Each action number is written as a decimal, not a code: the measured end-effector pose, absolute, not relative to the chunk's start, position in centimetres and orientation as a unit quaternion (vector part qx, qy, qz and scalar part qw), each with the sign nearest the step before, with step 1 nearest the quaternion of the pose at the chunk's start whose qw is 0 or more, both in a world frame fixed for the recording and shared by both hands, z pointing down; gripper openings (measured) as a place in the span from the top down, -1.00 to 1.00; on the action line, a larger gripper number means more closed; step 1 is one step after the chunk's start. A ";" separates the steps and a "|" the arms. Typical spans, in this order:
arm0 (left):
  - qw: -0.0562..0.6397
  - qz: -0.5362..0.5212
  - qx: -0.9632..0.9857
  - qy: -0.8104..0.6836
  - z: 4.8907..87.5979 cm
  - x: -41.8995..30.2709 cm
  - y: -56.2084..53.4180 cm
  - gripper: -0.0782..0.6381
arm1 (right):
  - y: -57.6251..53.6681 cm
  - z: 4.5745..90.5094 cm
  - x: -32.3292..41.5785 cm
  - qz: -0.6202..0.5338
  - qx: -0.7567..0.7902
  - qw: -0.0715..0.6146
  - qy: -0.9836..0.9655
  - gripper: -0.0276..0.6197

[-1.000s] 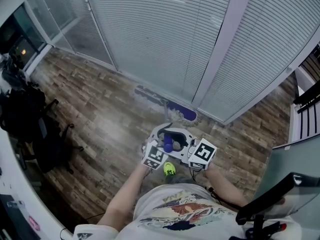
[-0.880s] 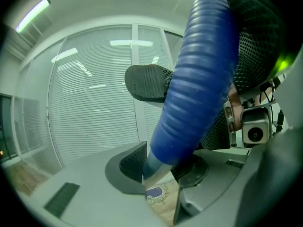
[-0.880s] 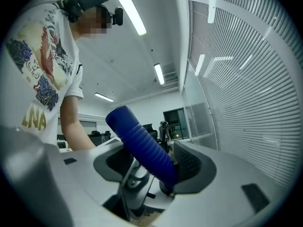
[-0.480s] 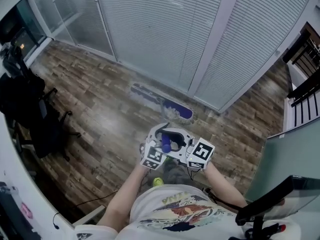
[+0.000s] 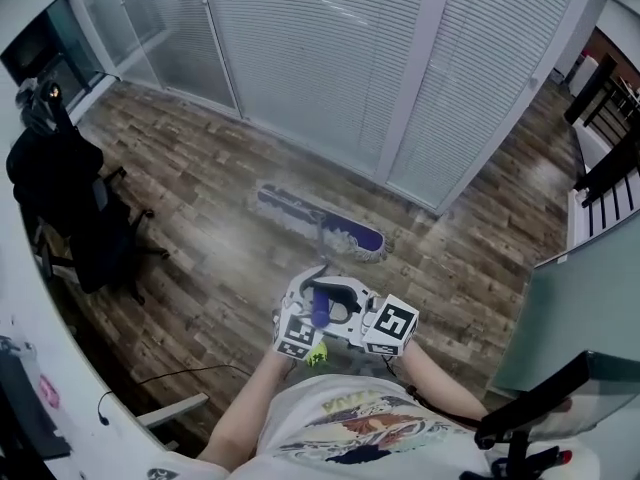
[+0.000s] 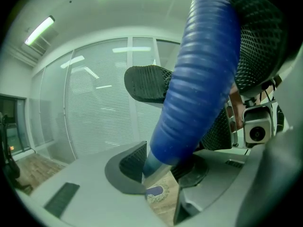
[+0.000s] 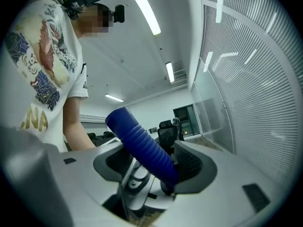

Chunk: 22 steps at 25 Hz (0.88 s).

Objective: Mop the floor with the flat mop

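Note:
The flat mop head [image 5: 305, 215], grey with a blue end, lies on the wood floor a little way out from the glass wall. Its thin shaft runs up to a blue ribbed handle [image 5: 320, 306]. My left gripper [image 5: 308, 313] and right gripper [image 5: 345, 313] meet at that handle, jaws facing each other. In the left gripper view the blue handle [image 6: 199, 79] passes between the pads of my left gripper [image 6: 161, 169], which is shut on its lower end; the mop head [image 6: 155, 191] shows through the gap below. In the right gripper view my right gripper [image 7: 158, 167] is shut on the blue handle [image 7: 142, 143].
A glass wall with closed blinds [image 5: 330, 68] runs across the back. A black office chair [image 5: 85, 228] draped in dark cloth stands at the left, with a cable [image 5: 175, 376] on the floor near it. A glass partition [image 5: 575, 308] and a black screen edge [image 5: 540, 408] are at the right.
Both grippers and the person have moved back from the glass wall. The mop head has slid with them, from the wall's foot out onto open floor.

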<state>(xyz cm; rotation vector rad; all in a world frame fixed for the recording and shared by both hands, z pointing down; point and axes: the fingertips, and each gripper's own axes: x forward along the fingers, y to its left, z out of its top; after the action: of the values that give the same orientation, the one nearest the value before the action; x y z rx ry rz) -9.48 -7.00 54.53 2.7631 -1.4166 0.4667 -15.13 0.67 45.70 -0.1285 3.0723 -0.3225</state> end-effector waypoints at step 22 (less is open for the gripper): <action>0.012 0.162 0.835 -0.525 55.9 1.5 12.0 0.44 | 20.3 46.1 -2.5 -0.103 0.049 0.026 0.993 0.12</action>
<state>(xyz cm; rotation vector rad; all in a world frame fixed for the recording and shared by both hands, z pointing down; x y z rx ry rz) 1.50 11.96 55.88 2.6032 -1.6378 0.5042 -2.49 20.34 46.11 0.1526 3.0700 -0.3175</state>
